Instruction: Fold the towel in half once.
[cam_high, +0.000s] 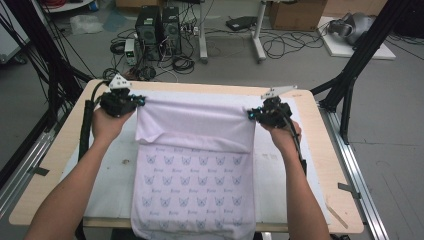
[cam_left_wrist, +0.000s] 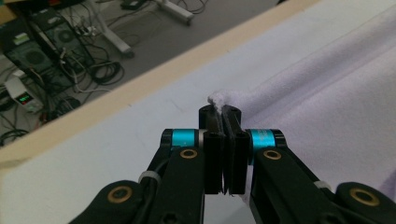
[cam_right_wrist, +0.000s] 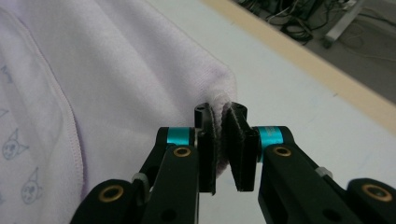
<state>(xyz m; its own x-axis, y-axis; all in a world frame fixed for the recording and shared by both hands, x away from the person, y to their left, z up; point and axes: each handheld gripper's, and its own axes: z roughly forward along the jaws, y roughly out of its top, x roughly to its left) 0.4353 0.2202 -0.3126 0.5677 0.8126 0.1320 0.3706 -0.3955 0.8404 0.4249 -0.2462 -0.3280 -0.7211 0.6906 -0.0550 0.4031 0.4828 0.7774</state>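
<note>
A pale lilac cloth (cam_high: 192, 175) printed with small cat faces lies down the middle of the table, its near end hanging over the front edge. Its far end is lifted and folded back, plain side up. My left gripper (cam_high: 138, 101) is shut on the far left corner of the cloth (cam_left_wrist: 299, 107), pinched between its pads (cam_left_wrist: 215, 126). My right gripper (cam_high: 250, 114) is shut on the far right corner of the cloth (cam_right_wrist: 130, 79), which bunches between its pads (cam_right_wrist: 208, 128). Both grippers hold the fold stretched above the table.
A white mat (cam_high: 107, 175) covers the wooden table (cam_high: 65, 145). Black frame posts (cam_high: 360, 55) stand at the right and left. Beyond the far edge the floor holds computer towers (cam_high: 157, 25), cables and desk legs (cam_high: 257, 35).
</note>
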